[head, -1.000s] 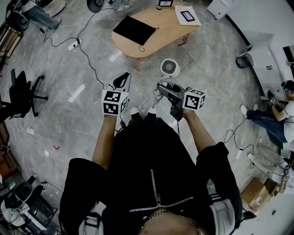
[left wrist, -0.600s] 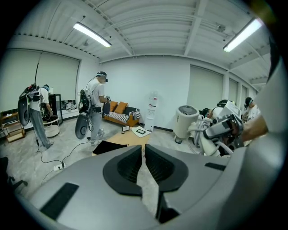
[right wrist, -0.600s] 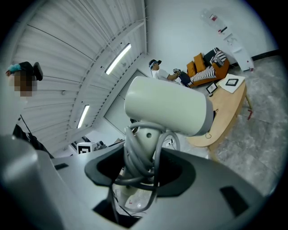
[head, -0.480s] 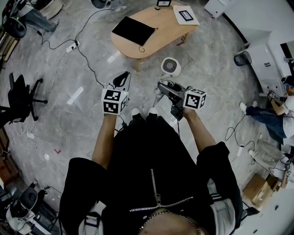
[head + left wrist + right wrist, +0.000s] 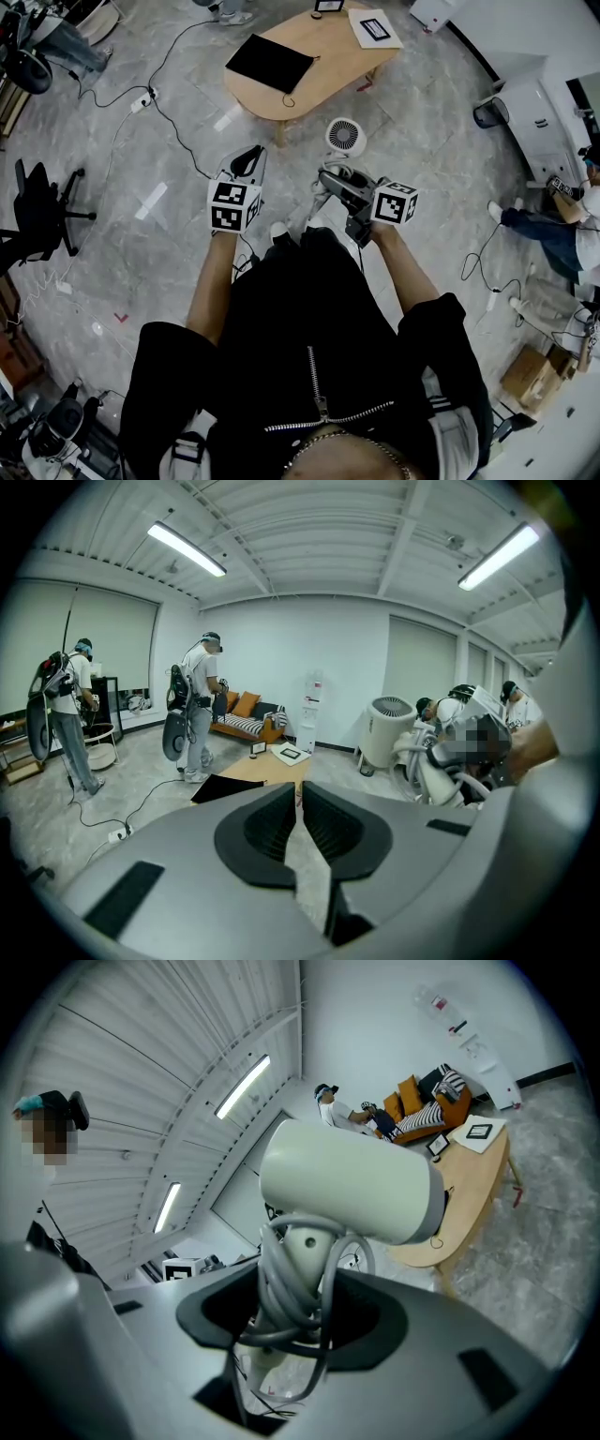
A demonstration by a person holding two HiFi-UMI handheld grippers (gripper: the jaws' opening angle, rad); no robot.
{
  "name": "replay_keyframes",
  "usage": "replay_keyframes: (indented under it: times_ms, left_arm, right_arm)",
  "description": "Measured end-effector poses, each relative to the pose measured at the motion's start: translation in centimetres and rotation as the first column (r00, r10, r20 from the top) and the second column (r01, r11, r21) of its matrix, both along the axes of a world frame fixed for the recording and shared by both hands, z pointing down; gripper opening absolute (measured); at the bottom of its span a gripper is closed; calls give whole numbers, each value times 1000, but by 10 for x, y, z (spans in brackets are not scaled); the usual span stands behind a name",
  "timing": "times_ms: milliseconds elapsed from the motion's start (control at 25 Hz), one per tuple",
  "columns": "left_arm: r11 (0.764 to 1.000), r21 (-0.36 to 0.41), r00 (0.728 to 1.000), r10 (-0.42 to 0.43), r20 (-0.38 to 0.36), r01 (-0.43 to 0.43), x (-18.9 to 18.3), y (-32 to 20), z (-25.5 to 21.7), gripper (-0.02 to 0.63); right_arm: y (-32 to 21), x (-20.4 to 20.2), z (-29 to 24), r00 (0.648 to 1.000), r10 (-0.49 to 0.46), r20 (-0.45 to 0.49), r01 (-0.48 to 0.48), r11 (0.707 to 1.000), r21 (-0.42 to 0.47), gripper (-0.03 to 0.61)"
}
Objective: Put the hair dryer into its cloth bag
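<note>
Right hand-held gripper (image 5: 291, 1309) clamped on handle of hair dryer (image 5: 347, 1190); cord (image 5: 274, 1283) wound round handle; dryer held over floor (image 5: 141, 150); left hand-held gripper (image 5: 300, 819) jaws nearly together, nothing between; black cloth bag (image 5: 272, 61) flat on wooden counter (image 5: 323, 42), well apart from dryer

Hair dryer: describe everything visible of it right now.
The hair dryer is cream-white, smooth plastic by its look, with a grey band at one end of its barrel. Its grey cord is wound in loops around the handle. The right gripper is shut on that wrapped handle, so the barrel sits crosswise above the jaws. It is held in the air over the floor, in front of the person; nothing else touches it.
</note>
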State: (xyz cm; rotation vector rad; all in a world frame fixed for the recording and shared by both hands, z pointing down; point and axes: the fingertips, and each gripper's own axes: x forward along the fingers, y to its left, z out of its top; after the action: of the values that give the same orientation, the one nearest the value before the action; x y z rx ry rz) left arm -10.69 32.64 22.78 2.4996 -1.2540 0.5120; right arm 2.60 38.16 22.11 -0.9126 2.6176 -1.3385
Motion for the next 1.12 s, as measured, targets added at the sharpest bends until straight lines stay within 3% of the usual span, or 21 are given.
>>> replay_keyframes:
  times_ms: [560, 1120]
  left_arm:
    - [999, -37, 1000, 27, -6, -27, 13, -31, 14, 35]
    - [999, -51, 1000, -17, 8, 17, 30, -112, 18, 35]
  right_arm:
    - [-26, 5, 9, 1000, 11, -30, -11, 1000, -4, 221]
    - [-115, 23, 14, 999, -40, -8, 39, 999, -7, 221]
